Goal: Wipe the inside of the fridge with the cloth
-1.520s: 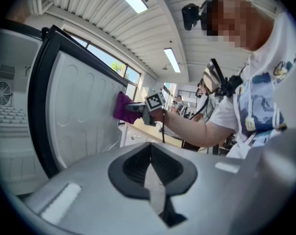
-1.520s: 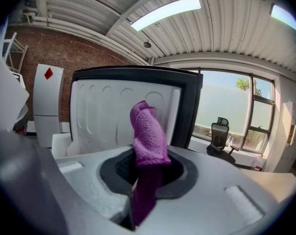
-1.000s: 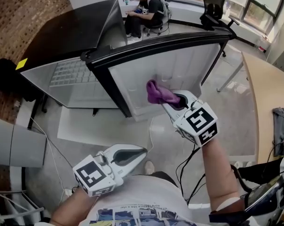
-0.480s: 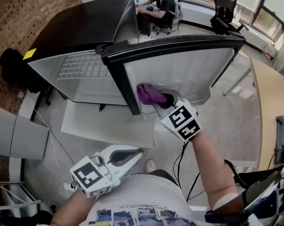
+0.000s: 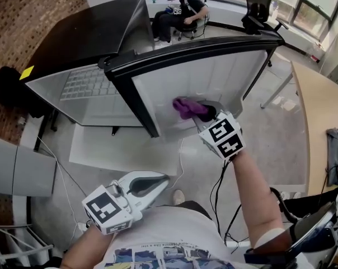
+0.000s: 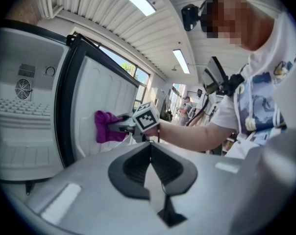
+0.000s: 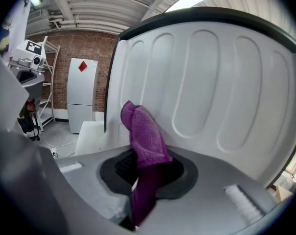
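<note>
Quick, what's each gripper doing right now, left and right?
Left gripper: shut, nothing between its jaws.
Right gripper: shut on the purple cloth, up by the fridge door.

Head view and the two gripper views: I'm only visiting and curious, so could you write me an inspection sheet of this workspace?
Surface: fridge door open, white ribbed inner panel facing the person.
Job's things: purple cloth up at that panel; fridge open, shelf showing.
Clutter: grey cloth on the wooden table; dark bag on the floor.
Grippers: right gripper shut on the purple cloth; left gripper shut, empty, held low.
Cables: black cable beside the right forearm; white cable on the floor.
Surroundings: seated person, office chair, windows behind.
</note>
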{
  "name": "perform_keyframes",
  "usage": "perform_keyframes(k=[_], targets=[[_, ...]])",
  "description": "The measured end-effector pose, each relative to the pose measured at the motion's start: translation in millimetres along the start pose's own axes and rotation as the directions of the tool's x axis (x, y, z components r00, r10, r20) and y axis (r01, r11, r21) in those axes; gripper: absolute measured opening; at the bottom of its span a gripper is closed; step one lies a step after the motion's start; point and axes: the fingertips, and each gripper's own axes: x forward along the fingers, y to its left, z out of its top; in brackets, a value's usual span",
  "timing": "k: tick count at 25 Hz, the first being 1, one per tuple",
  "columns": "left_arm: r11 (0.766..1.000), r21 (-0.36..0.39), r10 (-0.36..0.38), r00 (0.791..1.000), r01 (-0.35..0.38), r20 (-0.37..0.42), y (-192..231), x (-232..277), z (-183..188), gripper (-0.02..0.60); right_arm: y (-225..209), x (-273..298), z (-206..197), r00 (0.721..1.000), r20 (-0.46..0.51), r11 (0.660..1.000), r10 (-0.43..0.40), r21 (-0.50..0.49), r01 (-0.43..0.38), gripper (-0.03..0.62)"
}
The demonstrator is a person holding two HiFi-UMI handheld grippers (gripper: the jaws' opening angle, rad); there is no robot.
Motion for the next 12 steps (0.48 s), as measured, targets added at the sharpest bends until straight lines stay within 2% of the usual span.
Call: perform_keyframes(k=[12], targets=[[0.998, 0.025, -0.058, 0.998, 0.058, -0.027, -10, 21, 4, 0.005, -79, -47, -42, 0.980, -0.050, 0.978, -0.190, 0.080, 0.194, 0.057]])
